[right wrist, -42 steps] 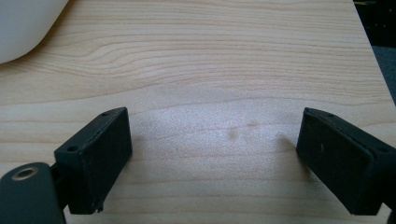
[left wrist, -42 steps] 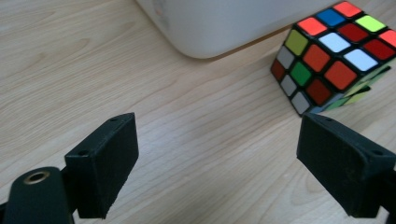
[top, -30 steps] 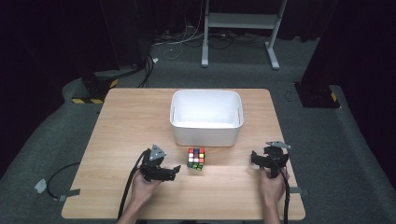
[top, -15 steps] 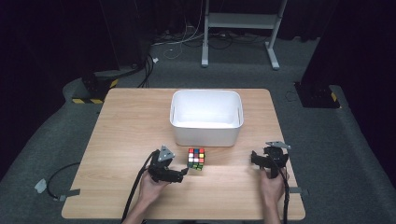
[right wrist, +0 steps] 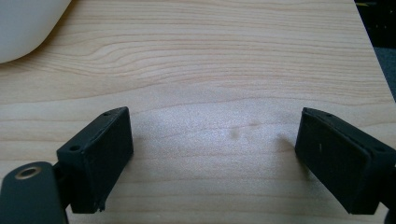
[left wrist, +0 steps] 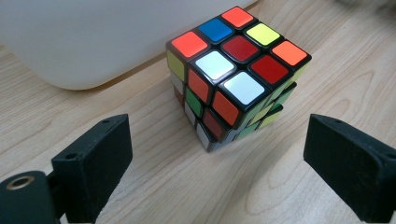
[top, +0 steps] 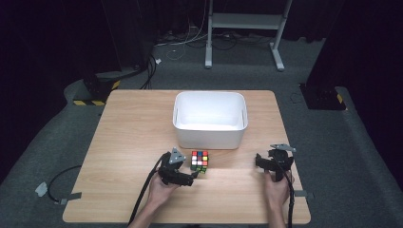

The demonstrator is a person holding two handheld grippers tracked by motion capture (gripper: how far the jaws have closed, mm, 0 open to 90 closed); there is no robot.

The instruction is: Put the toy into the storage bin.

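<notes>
A scrambled Rubik's cube stands on the wooden table just in front of the white bin. My left gripper lies low on the table to the cube's left and points at it. In the left gripper view the cube is close ahead of the gripper. Its jaws are open and have just been opening; the cube's near corner reaches just between the tips, and neither pad touches it. My right gripper rests open at the table's front right, with bare wood between its jaws.
The white bin's wall rises right behind the cube, and its corner is at the upper left of the right gripper view. The table's right edge is near the right gripper. Cables trail off the front edge.
My left gripper has slid to the right, closer to the cube. The right hand and its gripper have stayed where they were.
</notes>
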